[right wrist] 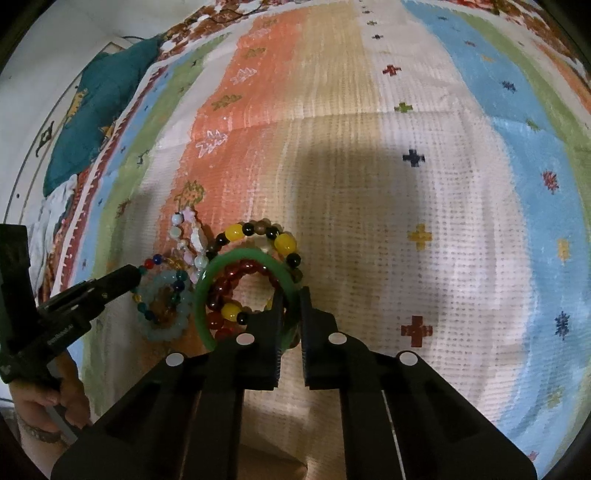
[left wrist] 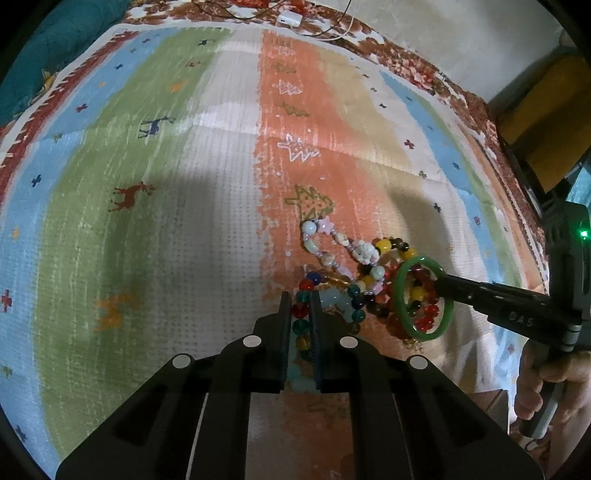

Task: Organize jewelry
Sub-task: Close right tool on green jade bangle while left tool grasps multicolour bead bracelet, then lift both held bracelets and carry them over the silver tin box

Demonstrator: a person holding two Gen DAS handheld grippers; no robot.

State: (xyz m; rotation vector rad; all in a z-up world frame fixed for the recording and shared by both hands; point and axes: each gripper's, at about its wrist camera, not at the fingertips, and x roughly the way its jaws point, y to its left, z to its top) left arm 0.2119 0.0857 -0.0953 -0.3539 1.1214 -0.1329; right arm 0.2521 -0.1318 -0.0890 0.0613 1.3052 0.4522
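Observation:
A pile of bead bracelets lies on a striped cloth (left wrist: 207, 206). My left gripper (left wrist: 300, 297) is shut on a multicoloured bead bracelet (left wrist: 300, 310) with red, green and yellow beads. My right gripper (right wrist: 291, 295) is shut on the rim of a green bangle (right wrist: 207, 291), which also shows in the left wrist view (left wrist: 397, 295). Inside the bangle lie a red bead bracelet (right wrist: 236, 271) and a yellow-and-black bead bracelet (right wrist: 284, 242). A pale blue bead bracelet (right wrist: 166, 332) and a white and pink charm bracelet (left wrist: 332, 243) lie beside them.
A teal cushion (right wrist: 96, 110) lies at the cloth's far left edge. A white charger with cables (left wrist: 290, 18) sits beyond the far edge. A dark cabinet with a yellow panel (left wrist: 546, 110) stands to the right.

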